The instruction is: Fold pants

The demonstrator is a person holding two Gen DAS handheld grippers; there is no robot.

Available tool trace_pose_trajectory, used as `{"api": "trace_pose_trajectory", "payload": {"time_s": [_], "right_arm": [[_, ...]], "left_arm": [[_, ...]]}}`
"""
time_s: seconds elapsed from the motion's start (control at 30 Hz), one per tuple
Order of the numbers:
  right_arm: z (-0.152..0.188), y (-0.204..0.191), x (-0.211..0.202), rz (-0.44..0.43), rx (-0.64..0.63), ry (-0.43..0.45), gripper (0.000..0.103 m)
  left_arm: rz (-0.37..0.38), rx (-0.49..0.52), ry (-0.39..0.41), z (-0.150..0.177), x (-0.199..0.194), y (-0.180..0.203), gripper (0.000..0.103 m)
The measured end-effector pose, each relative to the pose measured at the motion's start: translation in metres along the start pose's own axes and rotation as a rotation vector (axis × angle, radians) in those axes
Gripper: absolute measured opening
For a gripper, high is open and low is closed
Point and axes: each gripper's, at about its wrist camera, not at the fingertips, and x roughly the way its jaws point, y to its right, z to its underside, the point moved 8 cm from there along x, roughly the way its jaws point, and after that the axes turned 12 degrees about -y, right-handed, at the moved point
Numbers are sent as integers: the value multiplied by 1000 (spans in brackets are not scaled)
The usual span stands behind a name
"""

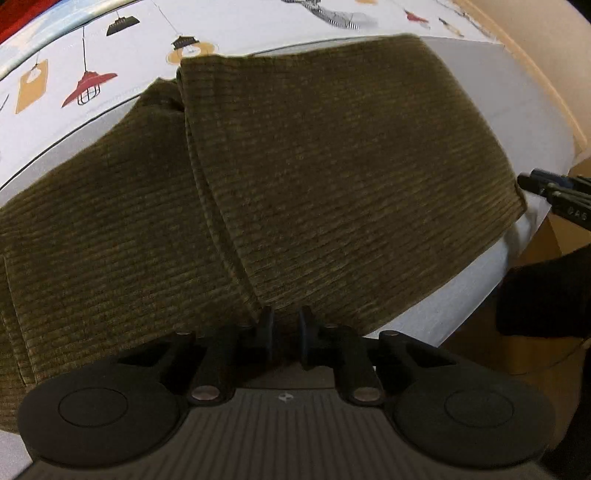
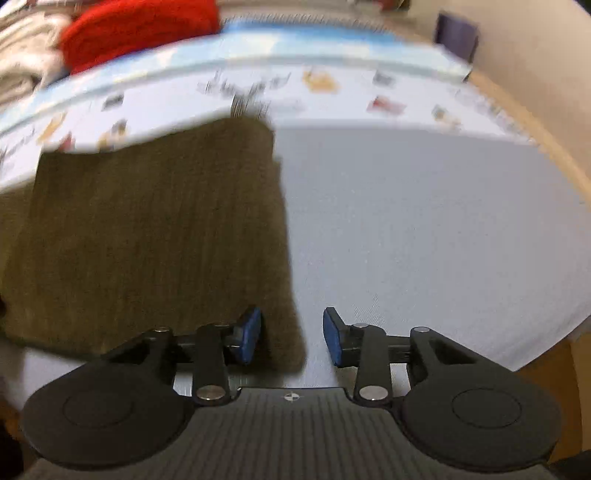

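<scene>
Olive-green corduroy pants (image 1: 295, 177) lie folded on a light grey surface, one layer lapped over another. My left gripper (image 1: 285, 332) sits at the near edge of the pants with its jaws narrowly apart around a fold of the cloth. My right gripper (image 2: 291, 338) is open, its blue pads (image 2: 248, 338) straddling the near right corner of the pants (image 2: 155, 236); that view is blurred. The right gripper also shows at the right edge of the left wrist view (image 1: 554, 192).
The grey surface (image 2: 424, 229) adjoins a white cloth printed with lamps (image 1: 88, 81). A red garment (image 2: 136, 29) and pale folded cloth (image 2: 22, 62) lie at the far left. A wooden edge (image 1: 546, 85) and floor run on the right.
</scene>
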Motion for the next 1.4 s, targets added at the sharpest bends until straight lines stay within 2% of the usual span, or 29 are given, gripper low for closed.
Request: {"api": "trace_pose_trajectory", "payload": {"time_s": [0.1,0.17,0.23,0.33,0.4,0.47,0.53,0.6,0.67,0.73,0.83,0.93,1.03,1.1,1.17,1.2,1.23,1.3,1.4], "right_arm": [[-16,-6,-26,19,-29,145,38],[-22,-13,-29,13,-95,187,38],[-21,-24,-14,-4,-152,154,38],[-8,-23,28,-11,-151,-21,39],[-9,-19,36,-35,-112,-36,40],[-13,-20,34,-31,-143,-31,40],[-13,-21,34,-38,-153,-32,40],[-14,-20,34,-54,-137,-38,41],[-15,-18,33,-62,-132,-38,42],[-12,-17,27,-64,-129,-37,42],[-13,-19,27,-45,-141,-41,43],[-20,-21,17,-26,-131,5,42],[-29,-26,7,18,-143,66,42],[-28,-32,13,49,-172,44,42],[-20,-37,26,72,-199,-24,43],[-18,-39,30,82,-201,-38,43],[-19,-41,29,94,-196,-36,43],[-23,-43,22,105,-176,-30,43],[-38,-47,-7,46,-107,30,43]], "left_arm": [[-32,-40,119,-18,-26,-10,17],[-28,-96,208,-34,-41,-20,18],[-13,-171,276,-53,-50,-29,18],[7,-232,364,-80,-57,-33,18],[13,-240,404,-97,-56,-32,18],[-24,-249,402,-108,-45,-36,18],[-46,-293,354,-124,-26,-48,17],[-83,-337,324,-132,-8,-66,4],[-48,-411,319,-134,-1,-82,2],[-17,-452,325,-131,-9,-88,2],[-33,-400,347,-128,-26,-77,3],[19,-335,352,-117,-39,-60,7],[35,-234,271,-94,-28,-40,10],[5,-164,207,-78,-12,-28,10],[-60,-75,144,-58,2,-18,11],[-94,-28,129,-48,6,-14,12],[-118,-2,148,-40,3,-12,14],[-129,-23,188,-26,-8,-17,34],[-85,-150,267,4,-40,-43,36]]}}
